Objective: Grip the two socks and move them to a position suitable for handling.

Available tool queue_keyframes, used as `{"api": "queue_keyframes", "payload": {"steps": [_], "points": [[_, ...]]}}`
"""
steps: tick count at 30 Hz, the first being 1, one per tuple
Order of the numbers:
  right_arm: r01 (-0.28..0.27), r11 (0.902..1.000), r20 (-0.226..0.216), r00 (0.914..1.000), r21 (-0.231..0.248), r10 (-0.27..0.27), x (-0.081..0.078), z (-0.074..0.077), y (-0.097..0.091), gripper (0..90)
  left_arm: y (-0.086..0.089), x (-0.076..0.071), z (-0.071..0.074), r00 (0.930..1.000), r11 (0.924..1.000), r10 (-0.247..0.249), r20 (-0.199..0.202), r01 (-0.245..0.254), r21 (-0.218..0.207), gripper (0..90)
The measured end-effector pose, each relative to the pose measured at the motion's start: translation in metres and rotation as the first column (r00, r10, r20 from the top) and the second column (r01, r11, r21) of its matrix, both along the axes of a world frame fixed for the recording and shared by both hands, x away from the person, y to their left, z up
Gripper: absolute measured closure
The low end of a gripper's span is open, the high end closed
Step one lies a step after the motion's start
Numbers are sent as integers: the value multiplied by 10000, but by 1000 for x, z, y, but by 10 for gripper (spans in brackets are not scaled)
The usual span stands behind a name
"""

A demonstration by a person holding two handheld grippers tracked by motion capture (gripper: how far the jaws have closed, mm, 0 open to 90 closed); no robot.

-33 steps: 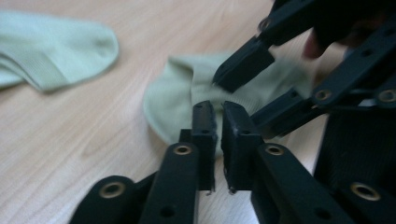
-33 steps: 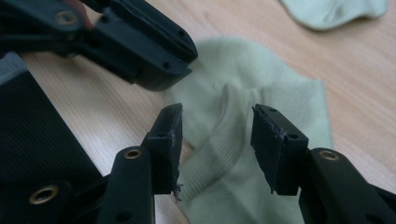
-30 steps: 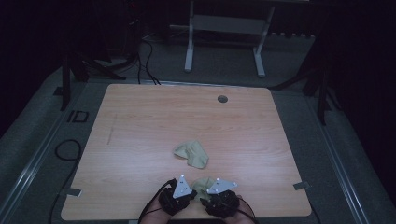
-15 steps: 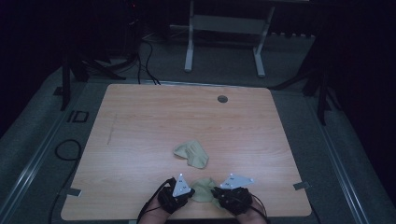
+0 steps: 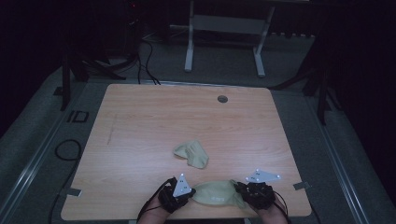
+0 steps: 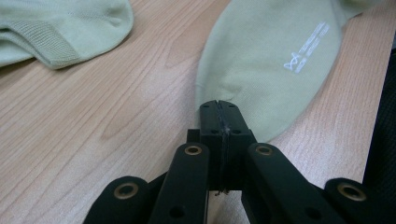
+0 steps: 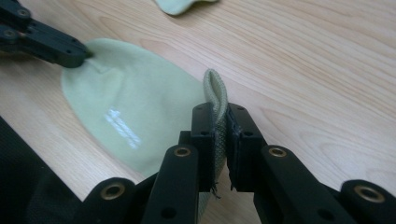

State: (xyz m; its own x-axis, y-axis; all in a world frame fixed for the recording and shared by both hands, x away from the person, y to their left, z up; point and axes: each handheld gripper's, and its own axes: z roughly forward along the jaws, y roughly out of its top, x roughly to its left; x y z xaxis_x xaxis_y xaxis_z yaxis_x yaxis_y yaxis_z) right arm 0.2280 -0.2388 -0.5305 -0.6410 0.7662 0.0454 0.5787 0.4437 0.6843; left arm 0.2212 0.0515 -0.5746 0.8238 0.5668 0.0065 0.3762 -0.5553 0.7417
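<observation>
Left gripper [image 5: 183,195] clamped shut on the toe end of the pale green sock [image 5: 215,192], down by the near edge of the table [image 5: 140,116]. Sock stretched flat, long axis running straight across between both hands. Right gripper [image 5: 245,191] just closed, pinching the ribbed cuff [image 7: 215,100]. Second sock [image 5: 191,154] bunched up farther out, roughly centre, about equally reachable.

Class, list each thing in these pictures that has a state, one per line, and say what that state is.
Near sock: lying flat on the table, stretched between both grippers.
Far sock: crumpled, lying free.
Left gripper: shut on the near sock's toe end.
Right gripper: shut on the near sock's ribbed cuff; its jaws have just been closing.
Table: bare wood, with a round hole near its far edge.
</observation>
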Motion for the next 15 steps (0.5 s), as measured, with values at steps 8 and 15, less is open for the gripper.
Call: {"api": "queue_keyframes", "payload": {"steps": [8,15], "points": [[514,9984,-100,9986,241,-512,6,2,-16,643,-2,3,0,9999,9999,-103,30,102,11,892],[650,9974,343,9972,302,-660,13,15,-18,637,-1,4,-1,9999,9998,-169,-2,168,-108,891]]}}
